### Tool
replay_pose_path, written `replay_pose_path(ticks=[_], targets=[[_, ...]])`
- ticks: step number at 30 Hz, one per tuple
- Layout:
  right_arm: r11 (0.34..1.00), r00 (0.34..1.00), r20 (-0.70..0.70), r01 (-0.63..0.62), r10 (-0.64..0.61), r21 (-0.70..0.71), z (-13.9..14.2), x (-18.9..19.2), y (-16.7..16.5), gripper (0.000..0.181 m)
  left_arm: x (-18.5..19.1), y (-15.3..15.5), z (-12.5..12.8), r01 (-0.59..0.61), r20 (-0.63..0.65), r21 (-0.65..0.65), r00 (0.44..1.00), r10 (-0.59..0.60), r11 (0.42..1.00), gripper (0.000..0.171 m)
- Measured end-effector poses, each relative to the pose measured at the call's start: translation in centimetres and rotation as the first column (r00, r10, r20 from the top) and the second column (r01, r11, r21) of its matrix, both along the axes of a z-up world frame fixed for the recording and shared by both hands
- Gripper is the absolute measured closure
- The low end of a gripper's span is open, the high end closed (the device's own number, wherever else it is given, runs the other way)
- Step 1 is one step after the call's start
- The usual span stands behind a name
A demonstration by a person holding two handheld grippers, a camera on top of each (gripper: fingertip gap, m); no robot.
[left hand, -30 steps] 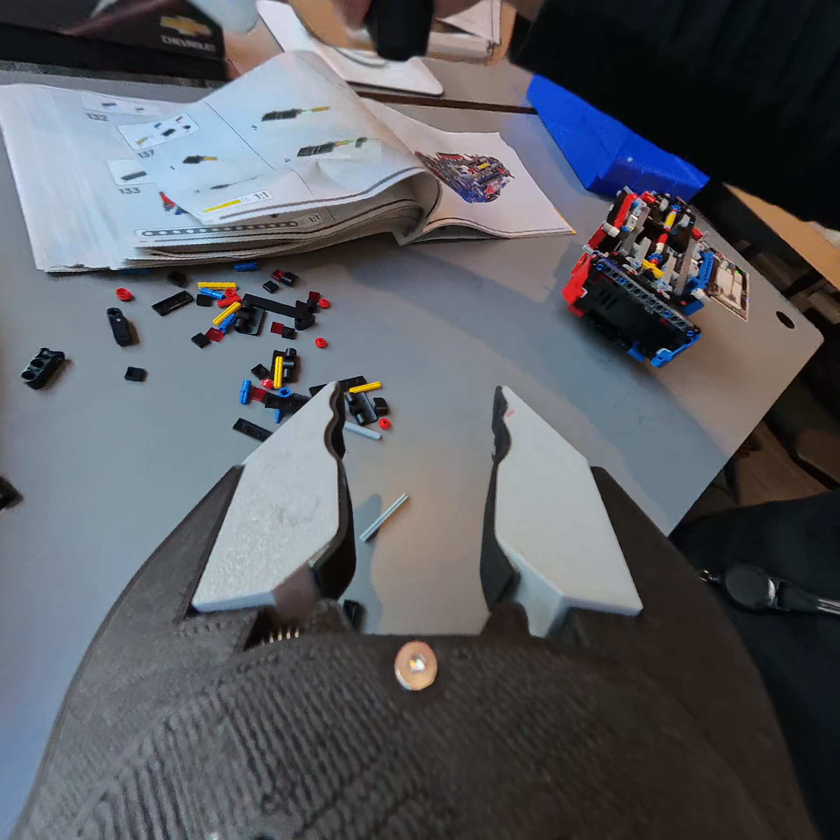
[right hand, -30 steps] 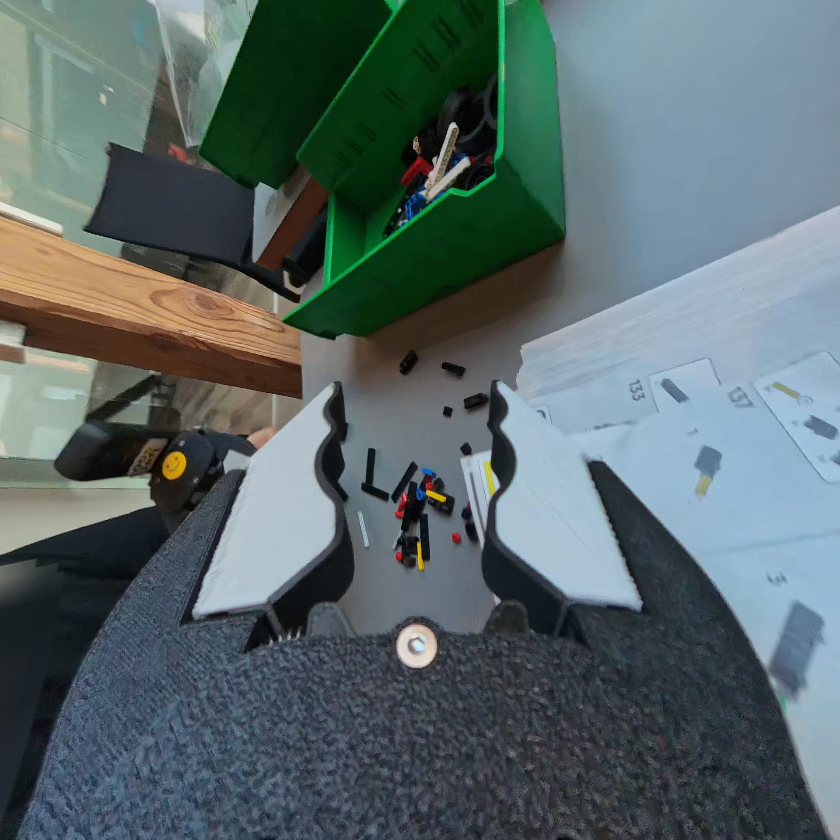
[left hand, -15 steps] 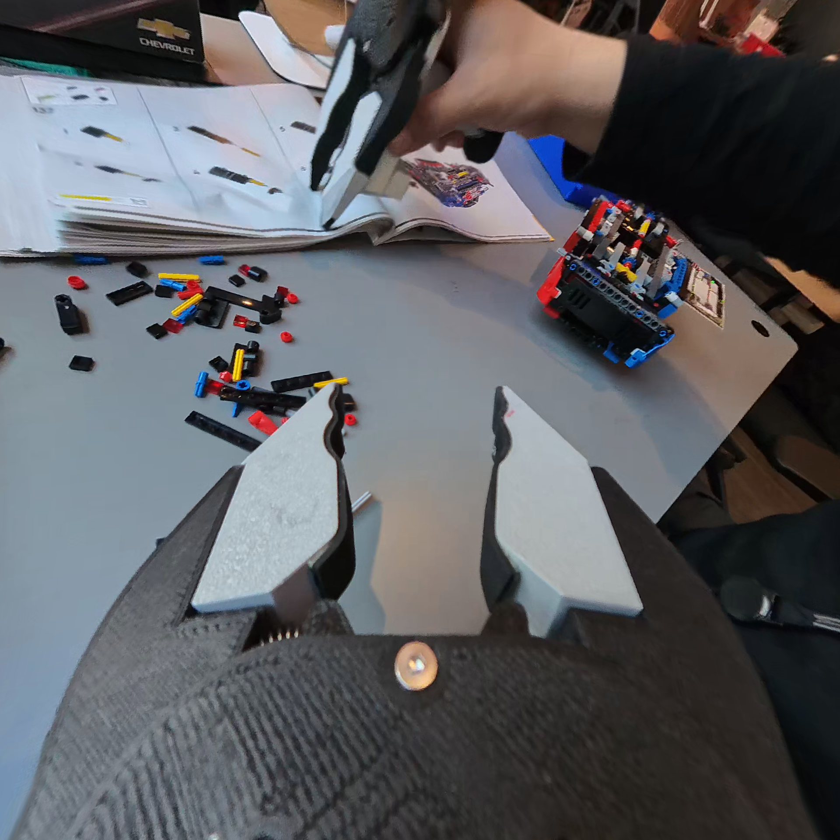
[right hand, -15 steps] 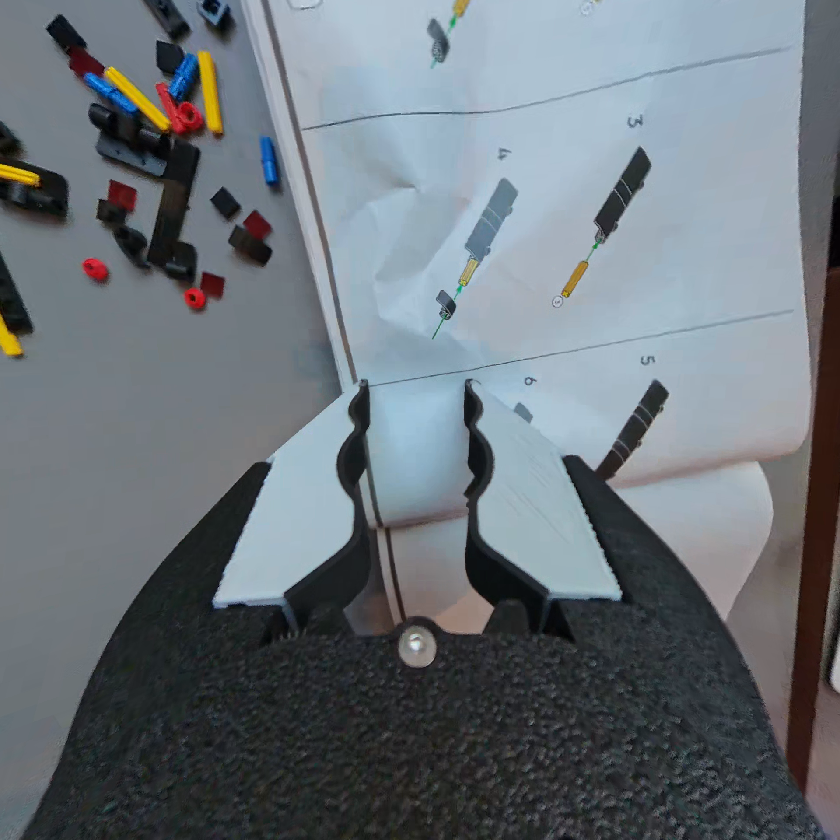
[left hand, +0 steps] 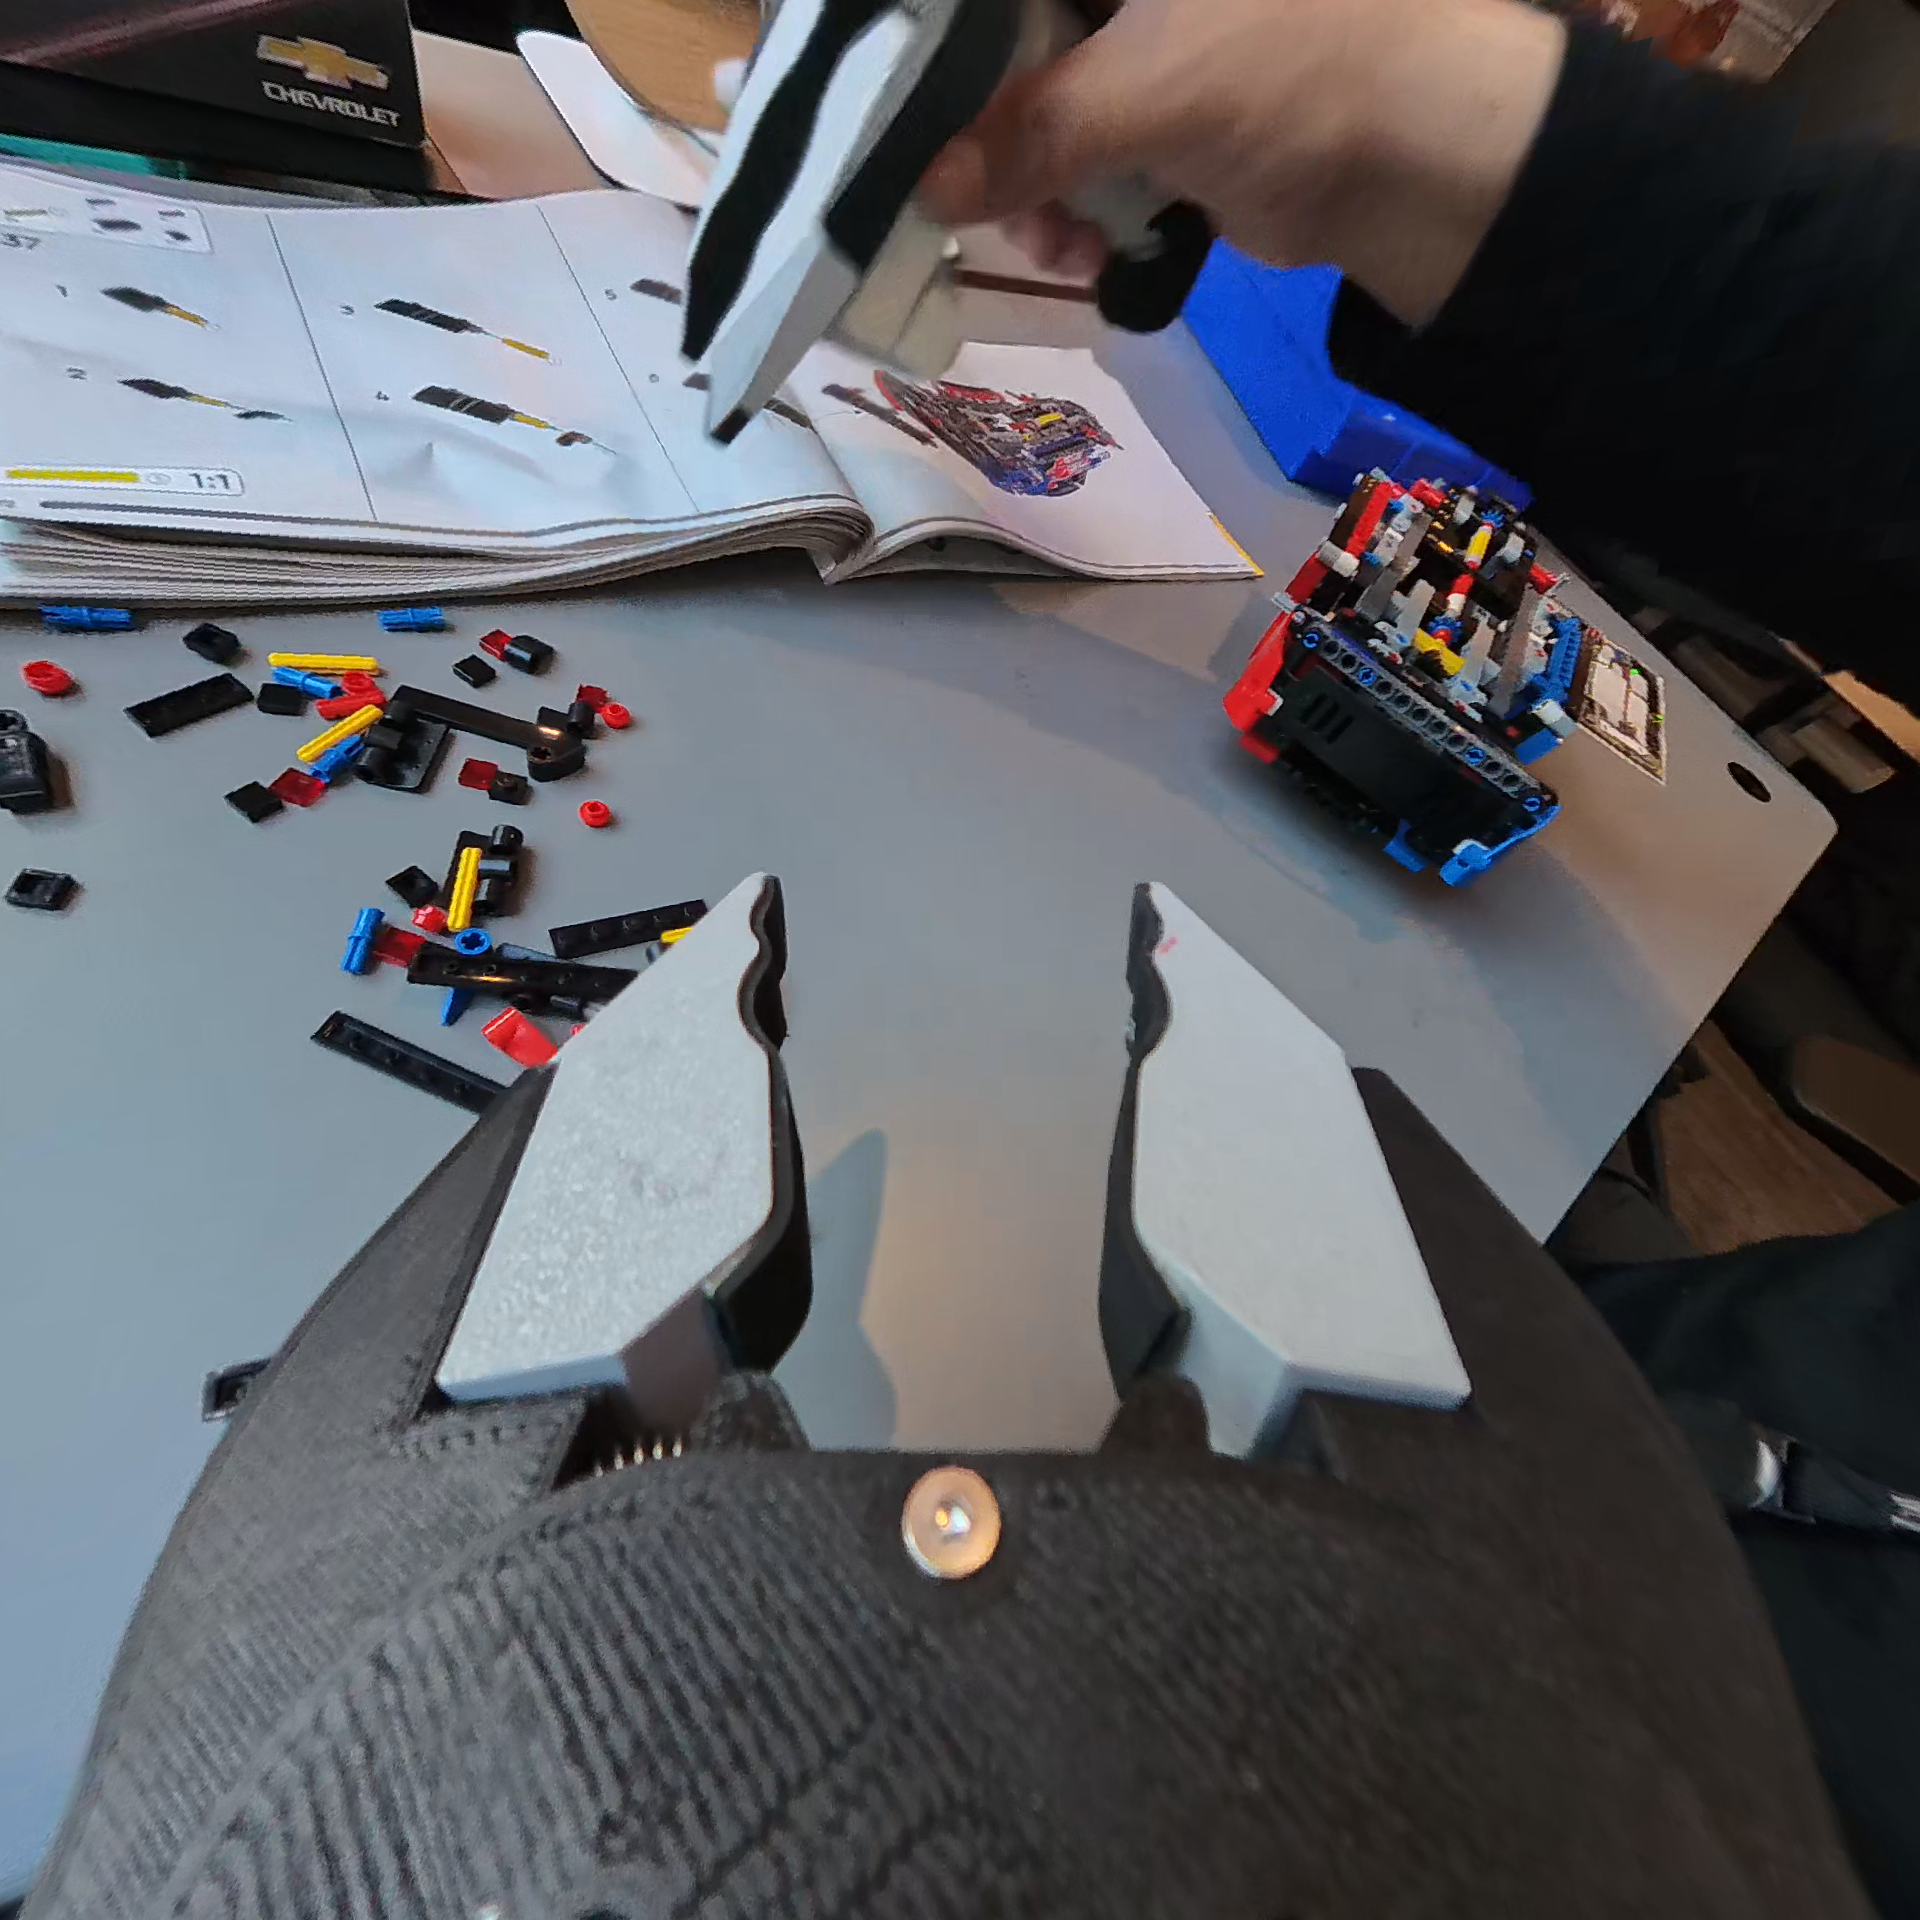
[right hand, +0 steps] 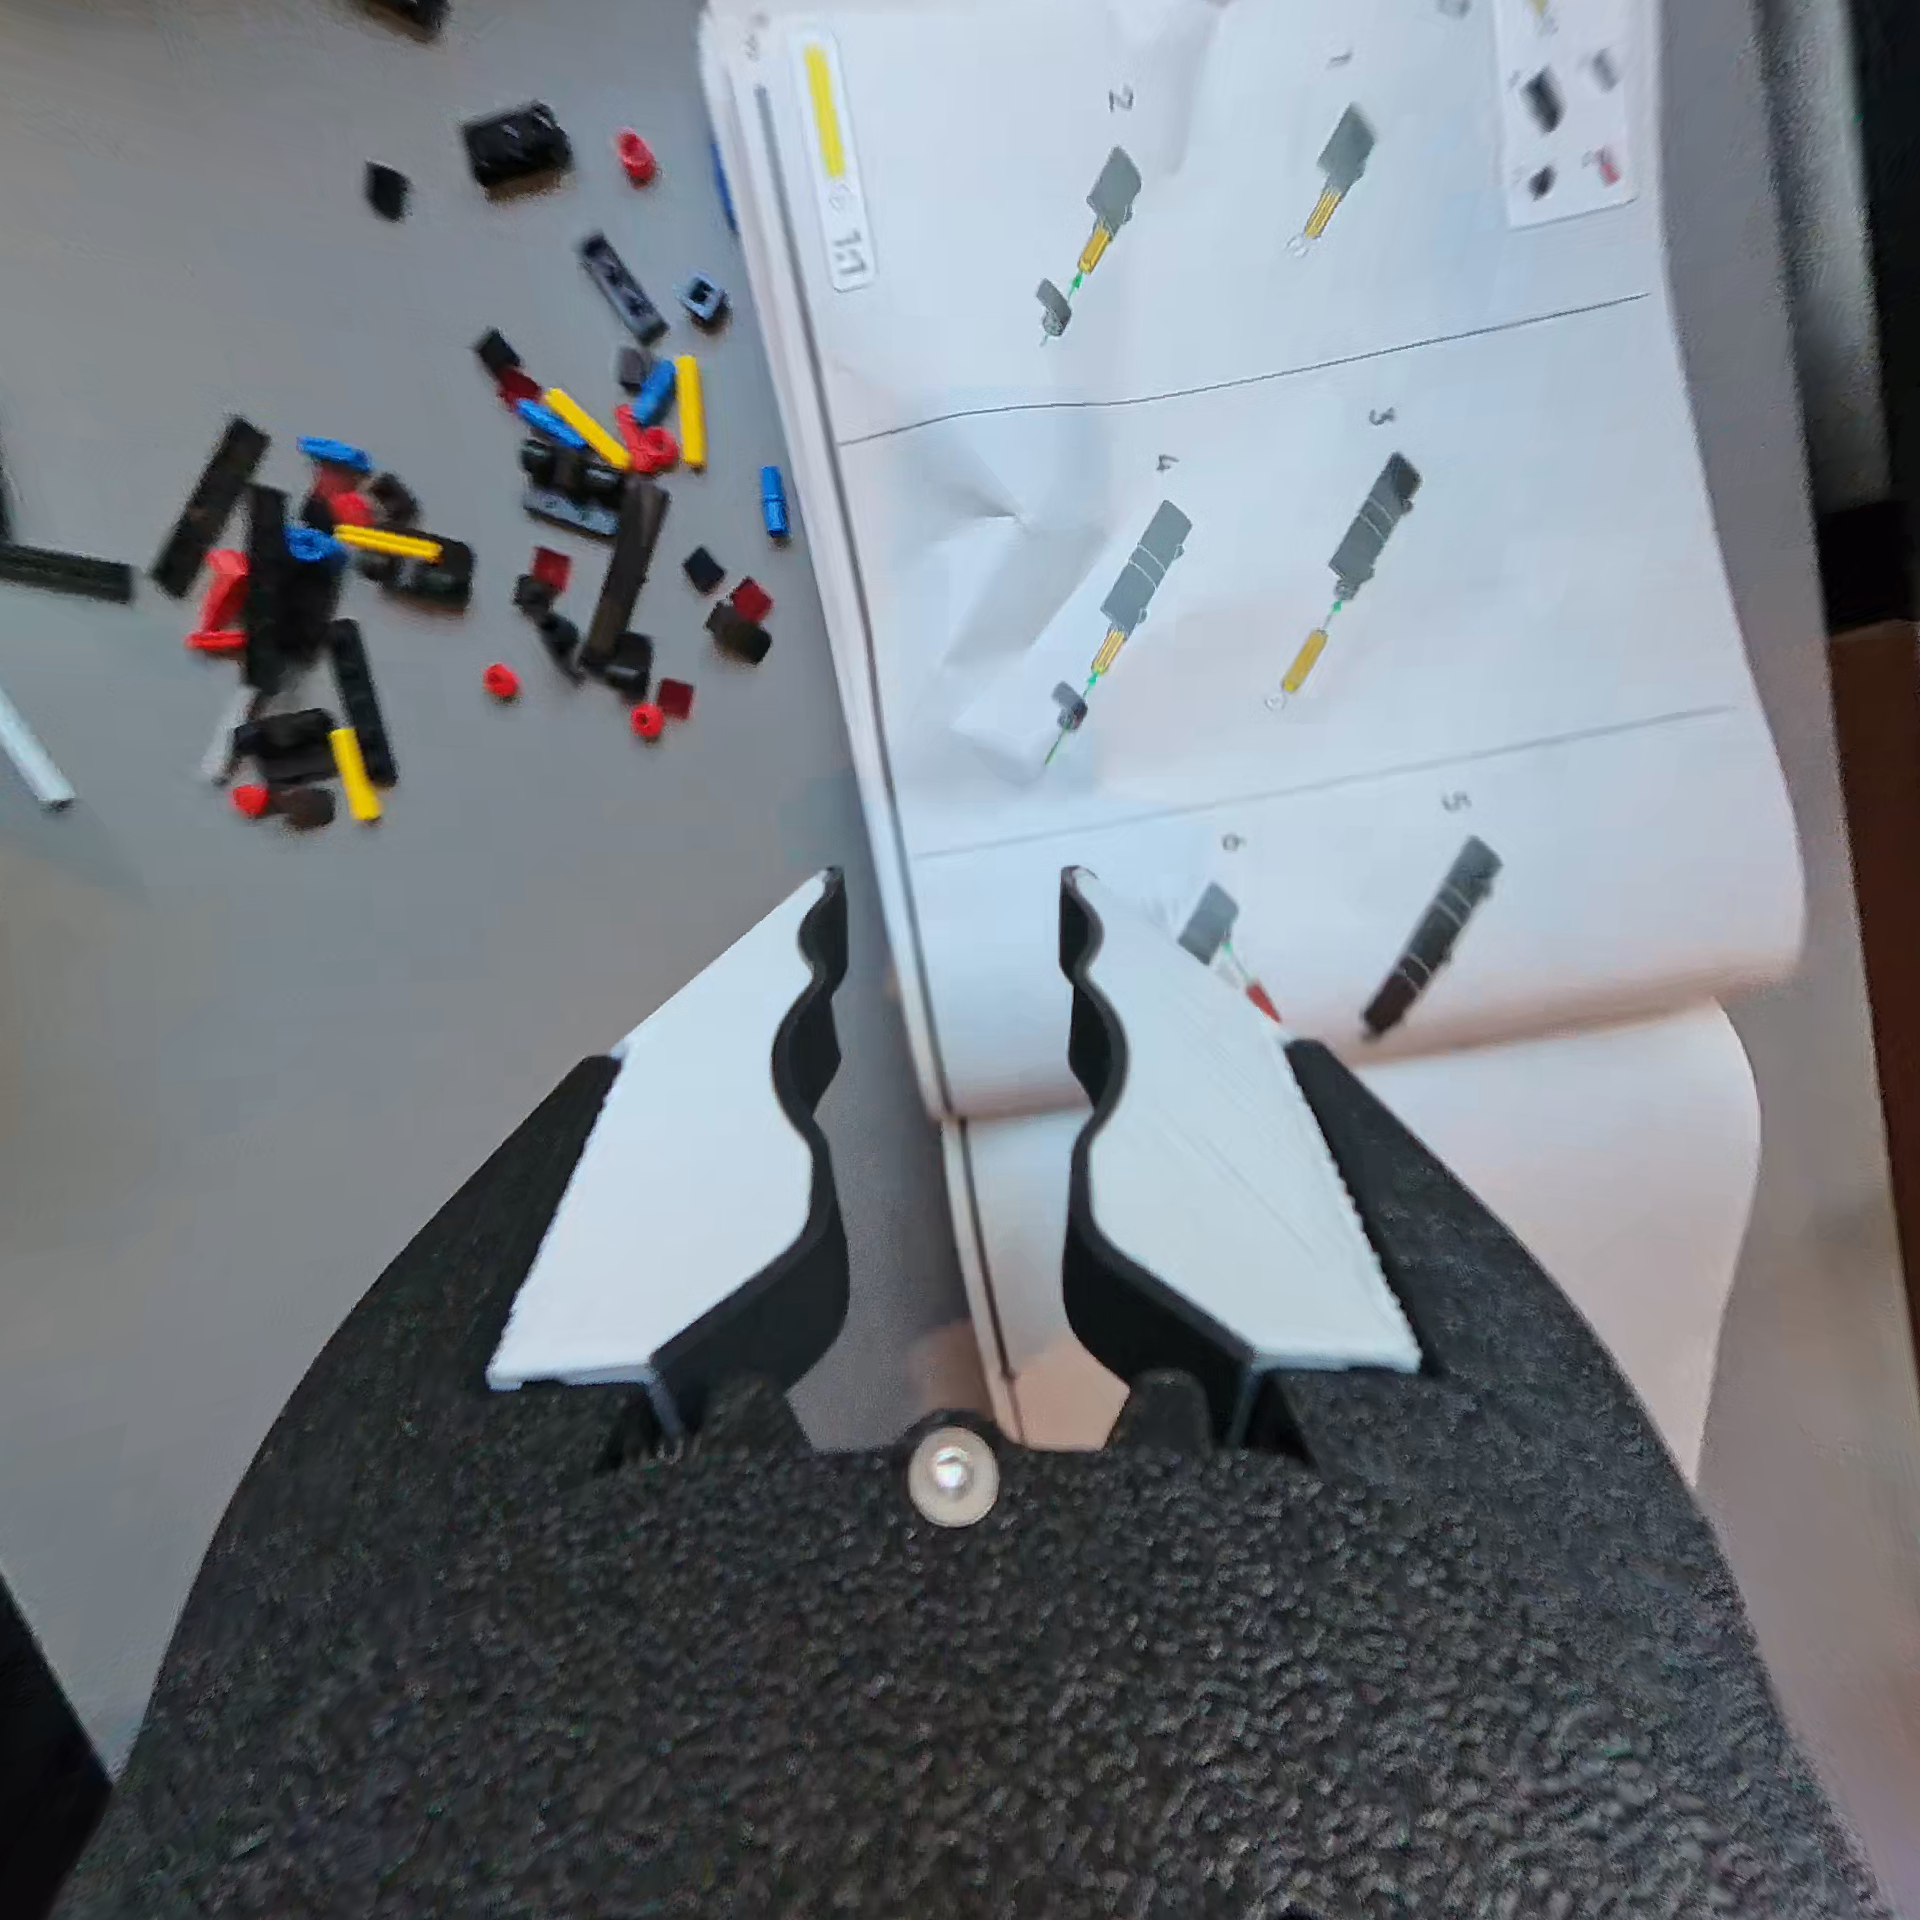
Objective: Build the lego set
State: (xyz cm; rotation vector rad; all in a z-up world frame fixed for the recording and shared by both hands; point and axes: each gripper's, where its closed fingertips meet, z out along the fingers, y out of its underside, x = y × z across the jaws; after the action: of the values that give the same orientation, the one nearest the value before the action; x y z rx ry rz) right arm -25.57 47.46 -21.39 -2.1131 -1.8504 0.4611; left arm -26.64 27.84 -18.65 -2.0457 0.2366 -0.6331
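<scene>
White pages of the open instruction booklet [right hand: 1299,582] lie on the grey counter [left hand: 935,748], its near edge running lengthwise up between the fingers of the right tool [right hand: 951,883], which stand apart and hold nothing. Loose bricks [right hand: 436,540] are scattered just left of that edge, so the right tool is nearer them. Left tool [left hand: 951,894], also spread and empty, hovers near; the part-built model [left hand: 1423,686] sits far right.

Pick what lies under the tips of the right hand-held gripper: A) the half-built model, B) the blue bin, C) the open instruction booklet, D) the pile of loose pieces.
C: the right hand-held gripper points, jaws open and empty, at the open instruction booklet, with the loose pieces off to one side.
</scene>
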Motion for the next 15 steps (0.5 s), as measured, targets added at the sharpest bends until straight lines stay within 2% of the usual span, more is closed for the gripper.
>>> replay_pose_path(ticks=[3, 5, 7, 11, 13, 15], targets=[[0.999, 0.982, -0.186, 0.028, -0.021, 0.038, 6.1, 3.9, -1.9, 0.140, 0.8, 0.3, 0.3, 0.003, -0.007, 0.030, 1.000, -0.003, 1.000, 0.107], [0.997, 0.934, -0.353, 0.065, -0.046, 0.041, 10.0, 7.2, -4.2, 0.137, 1.5, 0.7, 1.2, 0.000, 0.000, 0.092, 1.000, 0.000, 0.996, 0.107], [0.995, 0.876, -0.477, 0.095, -0.064, 0.041, 12.0, 10.8, -7.0, 0.126, 2.4, 1.3, 2.2, -0.016, 0.014, 0.169, 1.000, 0.014, 0.985, 0.102], [0.974, 0.810, -0.573, 0.212, -0.127, 0.084, 11.8, 18.0, -10.7, 0.108, 6.3, 1.8, 3.4, 0.049, 0.010, 0.230, 0.999, -0.052, 0.972, 0.086], [0.954, 0.781, -0.598, 0.288, -0.181, 0.088, 11.2, 21.5, -11.5, 0.102, 8.7, 2.0, 3.1, 0.106, -0.060, 0.224, 0.994, -0.094, 0.969, 0.077], [0.925, 0.733, -0.643, 0.367, -0.223, 0.097, 10.9, 24.7, -11.8, 0.093, 10.8, 2.2, 3.0, 0.142, -0.124, 0.236, 0.986, -0.116, 0.961, 0.078]])
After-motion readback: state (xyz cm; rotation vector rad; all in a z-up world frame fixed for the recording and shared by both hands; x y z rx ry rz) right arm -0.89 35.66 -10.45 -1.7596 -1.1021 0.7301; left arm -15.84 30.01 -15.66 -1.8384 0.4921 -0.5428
